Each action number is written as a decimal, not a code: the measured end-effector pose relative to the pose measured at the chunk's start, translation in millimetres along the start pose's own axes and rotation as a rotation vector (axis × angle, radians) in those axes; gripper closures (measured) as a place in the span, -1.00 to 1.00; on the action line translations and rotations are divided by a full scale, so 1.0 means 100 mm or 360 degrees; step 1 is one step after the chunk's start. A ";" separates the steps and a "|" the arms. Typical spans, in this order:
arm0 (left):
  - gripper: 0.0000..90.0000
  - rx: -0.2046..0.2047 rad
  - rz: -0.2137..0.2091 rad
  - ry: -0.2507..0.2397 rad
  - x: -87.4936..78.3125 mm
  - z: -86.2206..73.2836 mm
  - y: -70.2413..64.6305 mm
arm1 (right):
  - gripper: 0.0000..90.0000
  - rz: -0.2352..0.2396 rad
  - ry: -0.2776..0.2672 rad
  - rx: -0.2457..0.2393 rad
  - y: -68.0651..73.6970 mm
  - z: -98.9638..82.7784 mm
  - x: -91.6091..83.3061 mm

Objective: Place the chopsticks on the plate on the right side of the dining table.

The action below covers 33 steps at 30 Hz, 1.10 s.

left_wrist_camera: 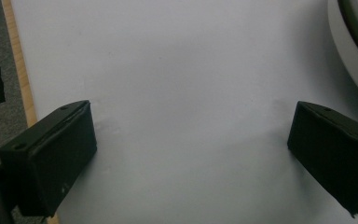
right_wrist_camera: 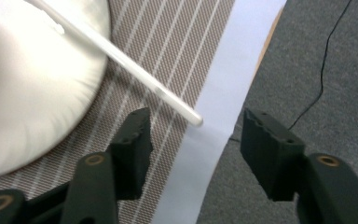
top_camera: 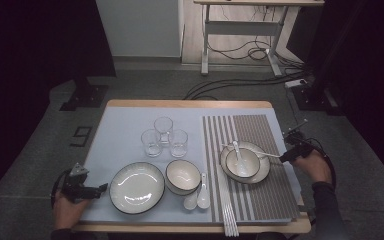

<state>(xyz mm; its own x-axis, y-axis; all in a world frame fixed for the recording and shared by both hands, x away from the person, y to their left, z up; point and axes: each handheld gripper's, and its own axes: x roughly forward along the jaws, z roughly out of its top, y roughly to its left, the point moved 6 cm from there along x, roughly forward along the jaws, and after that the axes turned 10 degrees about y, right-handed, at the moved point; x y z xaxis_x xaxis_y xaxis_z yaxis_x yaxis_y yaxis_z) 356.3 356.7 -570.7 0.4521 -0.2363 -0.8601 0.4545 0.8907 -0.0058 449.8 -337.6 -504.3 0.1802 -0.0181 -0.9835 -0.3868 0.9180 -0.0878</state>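
A white chopstick (top_camera: 262,153) lies across the rim of a plate (top_camera: 266,169) on the striped placemat (top_camera: 260,130); a bowl (top_camera: 247,167) with a spoon (top_camera: 238,154) stands on that plate. My right gripper (top_camera: 286,156) sits at the mat's right edge. In the right gripper view its jaws stand apart (right_wrist_camera: 193,128), and the chopstick's end (right_wrist_camera: 186,111) lies just ahead between them, untouched, beside the plate's pale rim (right_wrist_camera: 23,93). My left gripper (top_camera: 100,190) rests at the table's front left, open (left_wrist_camera: 191,126) over the bare pale blue mat (left_wrist_camera: 182,70).
A large dark-rimmed plate (top_camera: 136,187), seen also as a large plate's edge (left_wrist_camera: 354,46), a second bowl (top_camera: 183,176), two white spoons (top_camera: 197,197) and three glasses (top_camera: 164,136) stand on the blue mat. More chopsticks (top_camera: 229,215) lie at the front edge. A desk frame and cables are beyond the table.
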 end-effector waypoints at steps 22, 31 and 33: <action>-0.98 -0.0001 -0.0001 0.0000 0.00 0.00 0.00 | -0.71 0.0008 -0.0107 0.0063 0.27 0.50 0.06; -0.98 -0.0001 -0.0002 0.0000 0.00 0.00 0.00 | -0.73 0.0015 -0.0123 0.0052 0.36 0.64 0.17; -0.98 -0.0001 -0.0002 0.0000 0.00 0.00 0.00 | -0.73 0.0001 -0.0125 0.0056 0.35 0.67 0.19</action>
<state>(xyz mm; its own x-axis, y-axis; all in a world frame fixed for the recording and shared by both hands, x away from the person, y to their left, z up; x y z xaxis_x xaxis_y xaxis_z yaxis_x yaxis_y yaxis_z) 356.4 356.8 -570.7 0.4517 -0.2371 -0.8601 0.4544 0.8908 -0.0070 499.8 -279.3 -515.5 0.2506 0.0125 -0.9680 -0.3552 0.9314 -0.0799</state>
